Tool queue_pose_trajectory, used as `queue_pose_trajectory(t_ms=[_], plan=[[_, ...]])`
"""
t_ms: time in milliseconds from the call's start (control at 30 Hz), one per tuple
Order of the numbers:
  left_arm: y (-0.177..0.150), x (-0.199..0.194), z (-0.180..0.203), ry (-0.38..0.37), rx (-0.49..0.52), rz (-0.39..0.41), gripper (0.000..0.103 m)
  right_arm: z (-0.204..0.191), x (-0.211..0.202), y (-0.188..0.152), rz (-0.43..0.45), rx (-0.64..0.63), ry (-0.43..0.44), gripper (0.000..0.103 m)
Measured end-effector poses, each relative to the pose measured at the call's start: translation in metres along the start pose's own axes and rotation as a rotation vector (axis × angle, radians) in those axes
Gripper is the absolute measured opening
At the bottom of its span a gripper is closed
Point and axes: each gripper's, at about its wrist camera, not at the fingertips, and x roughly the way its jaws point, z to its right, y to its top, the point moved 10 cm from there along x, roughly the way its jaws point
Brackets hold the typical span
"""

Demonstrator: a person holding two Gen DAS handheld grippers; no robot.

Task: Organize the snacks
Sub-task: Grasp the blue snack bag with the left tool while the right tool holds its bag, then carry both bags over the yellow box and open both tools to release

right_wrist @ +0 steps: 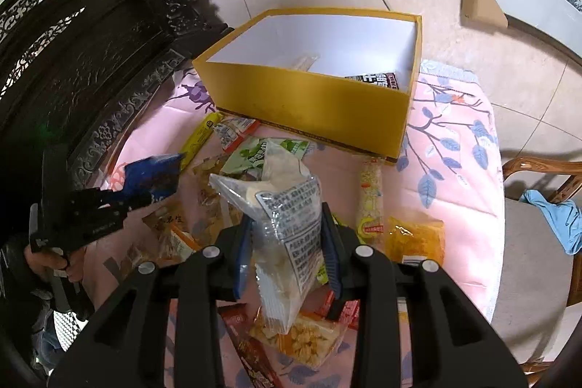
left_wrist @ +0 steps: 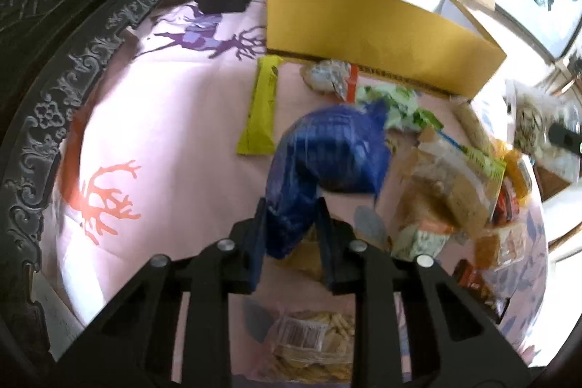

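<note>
My left gripper (left_wrist: 291, 224) squeezes the blue snack bag (left_wrist: 327, 155); my right gripper (right_wrist: 287, 242) squeezes the clear snack bag (right_wrist: 287, 224). I should lift both high over the yellow box (right_wrist: 309, 104) wall, then let go.

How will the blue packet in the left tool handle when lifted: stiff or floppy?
Probably floppy: the blue packet bends over above the left tool. Likely light, since a pinch at one end holds it. Its glossy film might slip.

Counter (right_wrist: 454, 206) w/ pink printed cloth: yellow box (right_wrist: 309, 104) at far end, loose snack packs (right_wrist: 416, 237) scattered in front, incl. yellow-green bar (left_wrist: 260, 108).
</note>
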Motion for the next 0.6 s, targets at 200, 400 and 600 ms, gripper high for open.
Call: queue_pose_trajectory(t_ms=[200, 400, 600], plan=[[0.0, 0.001, 0.003, 0.029, 0.066, 0.008, 0.041, -0.002, 0.0, -0.004, -0.01, -0.005, 0.0, 0.034], [0.01, 0.013, 0.0, 0.138, 0.208, 0.043, 0.094, 0.001, 0.006, -0.009, -0.03, 0.003, -0.006, 0.034], [0.013, 0.033, 0.026, 0.112, 0.349, 0.046, 0.093, 0.006, 0.009, -0.011, -0.034, 0.02, -0.013, 0.034]])
